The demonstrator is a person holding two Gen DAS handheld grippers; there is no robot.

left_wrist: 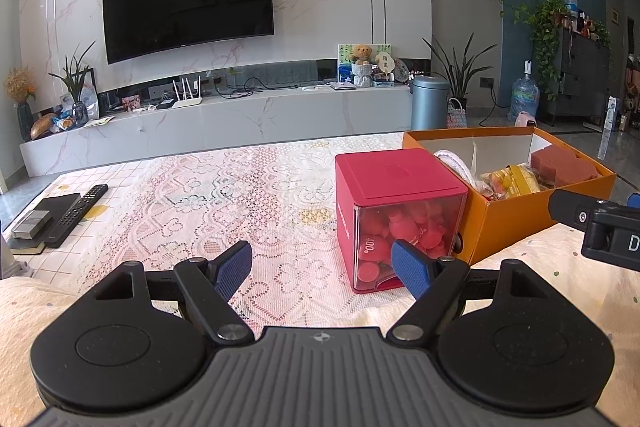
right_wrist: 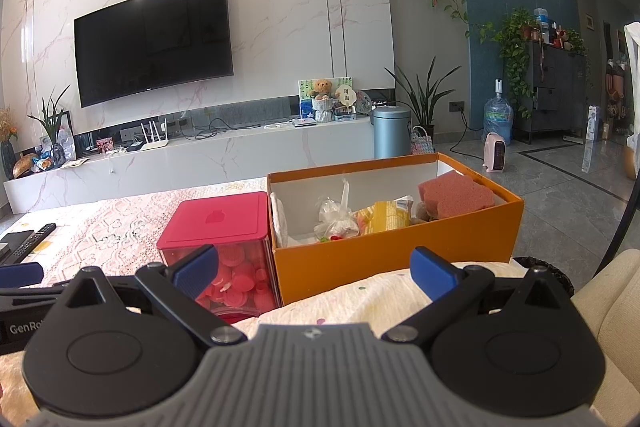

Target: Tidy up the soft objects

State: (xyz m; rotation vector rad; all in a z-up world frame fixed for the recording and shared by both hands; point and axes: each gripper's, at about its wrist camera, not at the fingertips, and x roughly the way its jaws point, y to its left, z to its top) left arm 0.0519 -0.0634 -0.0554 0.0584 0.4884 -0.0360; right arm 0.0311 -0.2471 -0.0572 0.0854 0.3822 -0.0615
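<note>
Ahead of right claw (right_wrist: pixel 314 273): orange box (right_wrist: pixel 396 251), claw spread, empty.

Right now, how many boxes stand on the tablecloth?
2: the red cube box on the left, and the open orange cardboard box directly to its right. None seem hidden.

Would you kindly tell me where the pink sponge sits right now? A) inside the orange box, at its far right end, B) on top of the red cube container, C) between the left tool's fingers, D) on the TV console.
A: the pink sponge rests inside the orange box, at its far right end, beside a yellow packet.
</note>
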